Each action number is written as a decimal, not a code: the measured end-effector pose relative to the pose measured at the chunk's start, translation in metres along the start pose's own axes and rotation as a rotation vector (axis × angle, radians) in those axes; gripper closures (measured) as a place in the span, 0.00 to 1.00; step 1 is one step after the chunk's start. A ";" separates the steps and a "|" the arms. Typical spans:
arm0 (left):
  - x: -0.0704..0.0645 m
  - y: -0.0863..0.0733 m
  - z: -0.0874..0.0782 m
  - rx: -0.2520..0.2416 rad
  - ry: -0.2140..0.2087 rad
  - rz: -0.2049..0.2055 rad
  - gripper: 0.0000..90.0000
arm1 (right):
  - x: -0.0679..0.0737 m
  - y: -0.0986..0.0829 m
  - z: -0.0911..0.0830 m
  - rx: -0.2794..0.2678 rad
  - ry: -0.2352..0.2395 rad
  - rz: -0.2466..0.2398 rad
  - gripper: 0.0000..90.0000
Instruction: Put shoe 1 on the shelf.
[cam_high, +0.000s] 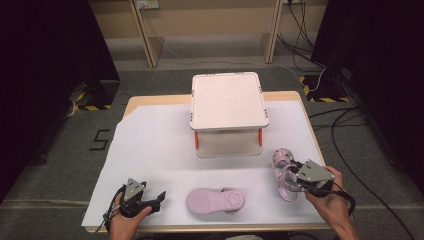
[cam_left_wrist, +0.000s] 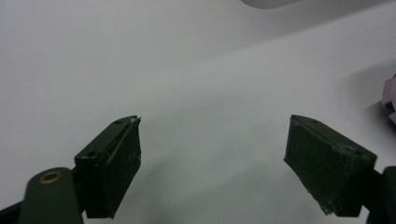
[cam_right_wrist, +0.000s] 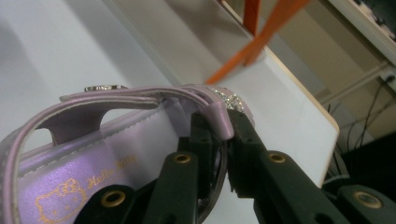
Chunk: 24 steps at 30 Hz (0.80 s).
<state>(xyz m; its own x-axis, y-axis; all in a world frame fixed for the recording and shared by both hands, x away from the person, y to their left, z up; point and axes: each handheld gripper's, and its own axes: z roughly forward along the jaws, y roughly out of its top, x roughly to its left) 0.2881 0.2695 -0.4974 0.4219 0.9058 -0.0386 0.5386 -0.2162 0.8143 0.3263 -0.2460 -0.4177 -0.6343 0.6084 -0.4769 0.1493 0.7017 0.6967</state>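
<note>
Between the jaws of the right tongs (cam_right_wrist: 223, 140), a strap of the pink sandal (cam_high: 284, 172) is being pinched, the jaws closing on it beside the two-tier rack (cam_high: 228, 112). Judged step: carrying the sandal to the rack, keeping grip firm and the sole level. Left tongs (cam_left_wrist: 212, 154) are idling wide open, holding nothing; the second sandal (cam_high: 216, 201) is lying just to their right.

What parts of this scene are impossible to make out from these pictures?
- Upper side of the sole-up pink child's sandal, high view: it faces the table.
- Lower level of the white two-tier plastic rack, high view: covered by its top tray.
- Strap end inside the right hand-held gripper, right gripper view: hidden by jaws.
</note>
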 end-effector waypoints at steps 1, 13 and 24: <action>0.000 0.000 0.000 -0.001 -0.001 -0.002 0.20 | 0.002 0.005 0.003 -0.008 0.008 -0.010 0.92; 0.000 0.000 0.000 -0.004 -0.003 -0.004 0.20 | 0.027 0.067 0.057 -0.105 0.088 -0.101 0.91; 0.000 0.000 0.001 -0.003 -0.013 -0.004 0.20 | 0.049 0.106 0.108 -0.141 0.102 -0.134 0.91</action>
<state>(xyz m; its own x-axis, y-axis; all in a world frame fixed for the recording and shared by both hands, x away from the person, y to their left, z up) 0.2886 0.2690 -0.4980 0.4293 0.9018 -0.0488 0.5382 -0.2120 0.8157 0.3925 -0.1018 -0.4248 -0.7161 0.4671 -0.5187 -0.0451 0.7106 0.7021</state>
